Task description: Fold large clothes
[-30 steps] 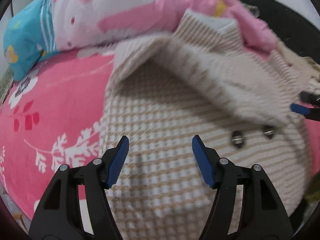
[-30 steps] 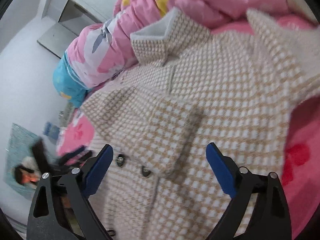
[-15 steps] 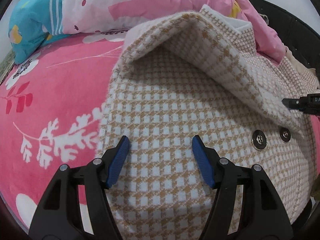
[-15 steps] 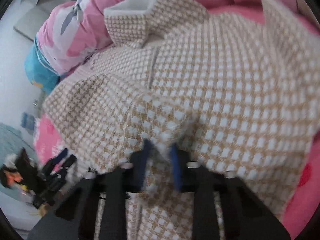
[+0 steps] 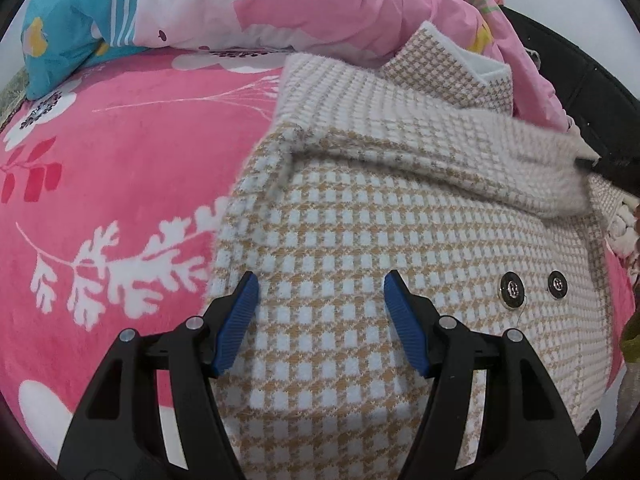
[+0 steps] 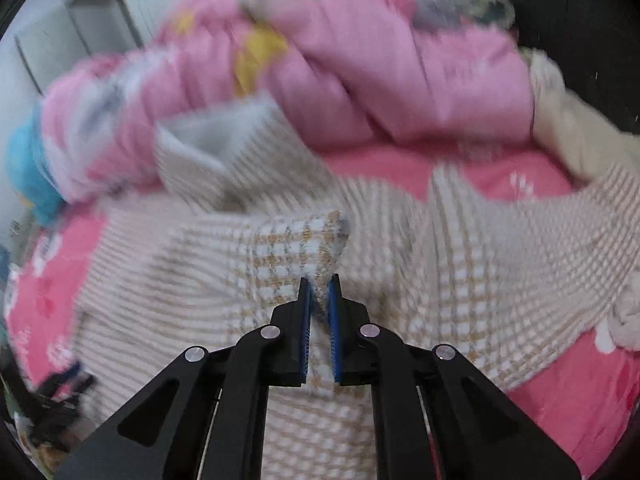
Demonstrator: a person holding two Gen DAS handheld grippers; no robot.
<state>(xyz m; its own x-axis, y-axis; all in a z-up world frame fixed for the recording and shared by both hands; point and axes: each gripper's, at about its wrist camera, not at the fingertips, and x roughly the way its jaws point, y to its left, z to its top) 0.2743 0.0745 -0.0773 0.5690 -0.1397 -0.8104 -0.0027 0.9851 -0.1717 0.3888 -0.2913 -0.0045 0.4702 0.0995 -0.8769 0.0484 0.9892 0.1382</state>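
- Right gripper [image 6: 319,300]: the fingers [image 6: 305,328] are clamped on a raised fold of the houndstooth coat [image 6: 296,248]. The pinched cloth stands up in a peak between the blue pads.
- Left gripper [image 5: 320,304]: the fingers [image 5: 236,320] stand apart over the coat body and pinch nothing. Whether the tips touch the cloth cannot be told.
- Location: the coat [image 5: 360,240] lies front-up on the bed, on the pink floral blanket [image 5: 120,168]. Its collar [image 5: 452,64] rests against the heaped pink quilt [image 5: 320,4]. One sleeve [image 5: 440,148] is laid across the chest, above the two dark buttons [image 5: 512,290].
- Handling, as judged: the weave looks thick and woolly, so the coat is probably fairly heavy, soft and limp. It will sag from any single hold. The fuzzy surface should grip the ribbed pads well; slipping is unlikely.
- Grasp points, as judged: take hems, sleeve cuffs or folded edges, where layers stack. Avoid the buttons, since the pads could skid off them.
- Pose: both grippers point steeply down at the bed. The right view is motion-blurred; the left view is sharp.
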